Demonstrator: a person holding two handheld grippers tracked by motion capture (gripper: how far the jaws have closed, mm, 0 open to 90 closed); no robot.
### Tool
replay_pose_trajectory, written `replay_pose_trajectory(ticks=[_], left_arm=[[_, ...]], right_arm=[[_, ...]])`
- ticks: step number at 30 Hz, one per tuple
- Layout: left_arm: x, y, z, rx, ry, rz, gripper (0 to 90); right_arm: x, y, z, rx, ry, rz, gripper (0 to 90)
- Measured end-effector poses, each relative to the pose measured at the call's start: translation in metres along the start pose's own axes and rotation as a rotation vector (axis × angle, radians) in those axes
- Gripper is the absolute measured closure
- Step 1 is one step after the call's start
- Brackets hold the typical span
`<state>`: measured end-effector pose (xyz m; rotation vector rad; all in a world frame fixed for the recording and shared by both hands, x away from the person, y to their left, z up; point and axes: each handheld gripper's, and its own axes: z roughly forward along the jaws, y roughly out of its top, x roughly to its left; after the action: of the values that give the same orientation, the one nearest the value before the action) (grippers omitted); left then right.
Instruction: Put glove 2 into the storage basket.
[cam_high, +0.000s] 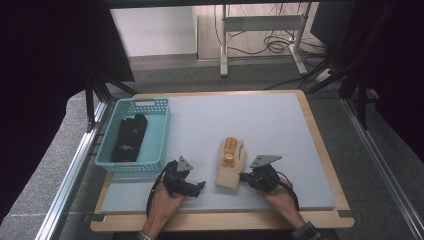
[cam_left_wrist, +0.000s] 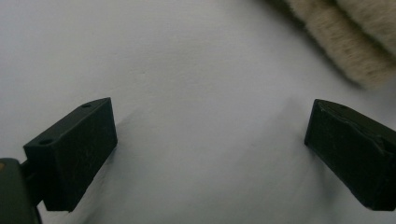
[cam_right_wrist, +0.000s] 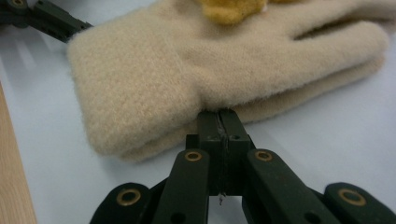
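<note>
Two tools: one in each hand, both low at the near edge of the table.
Right tool (cam_right_wrist: 219, 116): jaws pressed flat together, their tips touching the side edge of the beige gloves; I cannot tell whether any cloth is caught between them.
Left tool (cam_left_wrist: 210, 140): jaws spread wide over bare table, holding nothing, the gloves' fuzzy edge just beyond.
Beige gloves (cam_high: 231, 162): a stacked pair, flat on the table between the two tools, cuff toward the person; soft, fuzzy knit with a yellow-orange patch on top.
Basket (cam_high: 112, 137): light blue plastic with lattice walls, rectangular, at the left of the table, apart from the beige pair.
Black gloves (cam_high: 129, 137): dark and limp, already lying inside the basket.
Table (cam_high: 270, 130): smooth pale grey mat on a wooden board.
Progress: by my reading about half; the black pair is stowed, the beige pair is not yet lifted or carried over.
</note>
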<state>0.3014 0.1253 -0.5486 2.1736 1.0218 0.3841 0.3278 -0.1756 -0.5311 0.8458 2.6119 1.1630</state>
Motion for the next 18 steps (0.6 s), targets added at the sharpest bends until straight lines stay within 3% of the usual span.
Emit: replay_pose_trajectory(ticks=[11,18], left_arm=[[0.005,-0.005,-0.005,0.01,-0.003,-0.008,2.7],[0.005,-0.006,-0.005,0.009,-0.001,-0.008,2.7]], right_arm=[[0.006,0.015,0.022,-0.015,0.033,0.007,88.2],[0.011,0.027,0.035,-0.01,0.016,-0.011,88.2]])
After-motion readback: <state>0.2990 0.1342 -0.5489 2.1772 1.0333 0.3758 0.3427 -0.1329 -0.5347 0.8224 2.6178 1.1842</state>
